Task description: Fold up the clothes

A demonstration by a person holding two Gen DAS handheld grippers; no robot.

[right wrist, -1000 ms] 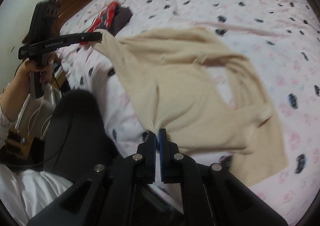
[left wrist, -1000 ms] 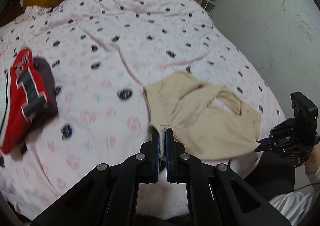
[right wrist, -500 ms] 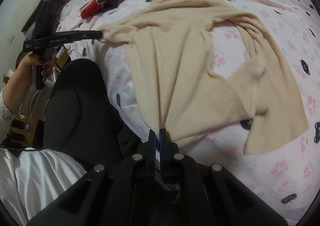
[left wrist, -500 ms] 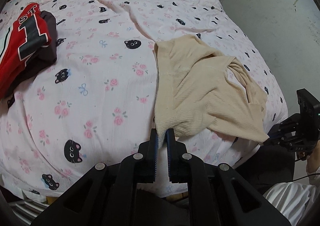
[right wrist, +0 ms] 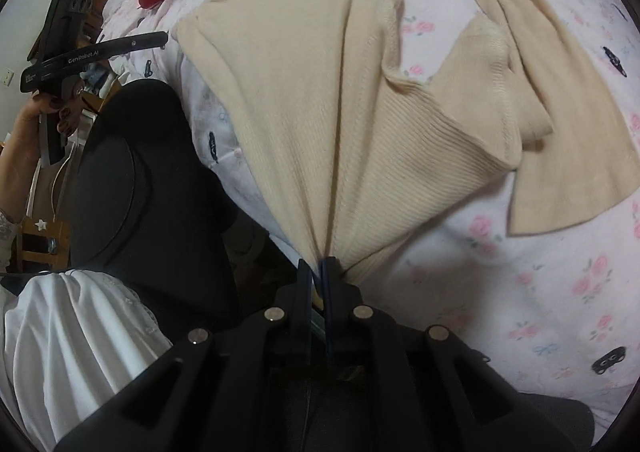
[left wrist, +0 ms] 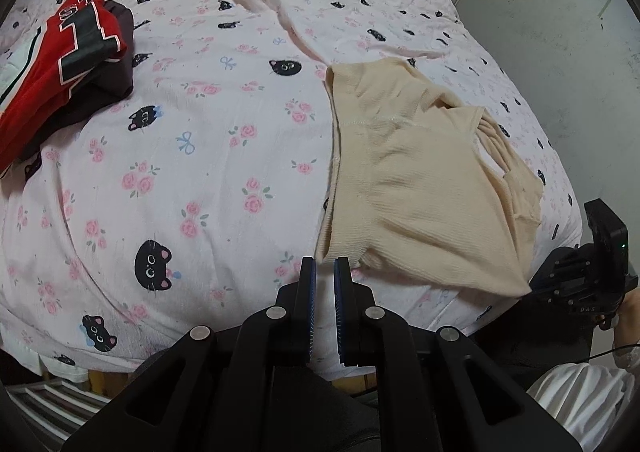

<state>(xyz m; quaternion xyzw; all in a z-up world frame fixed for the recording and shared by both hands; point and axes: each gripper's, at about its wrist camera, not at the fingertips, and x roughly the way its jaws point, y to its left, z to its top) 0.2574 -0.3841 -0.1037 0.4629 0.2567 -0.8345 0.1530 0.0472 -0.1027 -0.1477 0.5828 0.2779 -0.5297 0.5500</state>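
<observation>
My left gripper [left wrist: 324,266] stands with its two blue-padded fingers parted and nothing between them; the near corner of the cream sweater [left wrist: 416,188] lies just ahead and slightly right of its tips, apart from the pads. From here the sweater stretches away from me up the bed [left wrist: 200,180], its long axis running from that ribbed hem corner toward the far end, where the shoulder edge sits, and its straight left side follows nearly the same line as my fingers point. A sleeve is folded across the right half of it, bunched toward the bed's edge. My right gripper [right wrist: 316,266] is clenched on the other hem corner, the cloth gathered into tight pleats that fan out from between the fingers and rise away ahead of it; from this side the body of the sweater runs forward and to the left, toward the left gripper [right wrist: 160,38] seen at the far left, while the folded sleeve and a loose flap lie to the right. Far off to the left of my left gripper, a red jersey [left wrist: 60,64] lies on a dark garment [left wrist: 116,68].
</observation>
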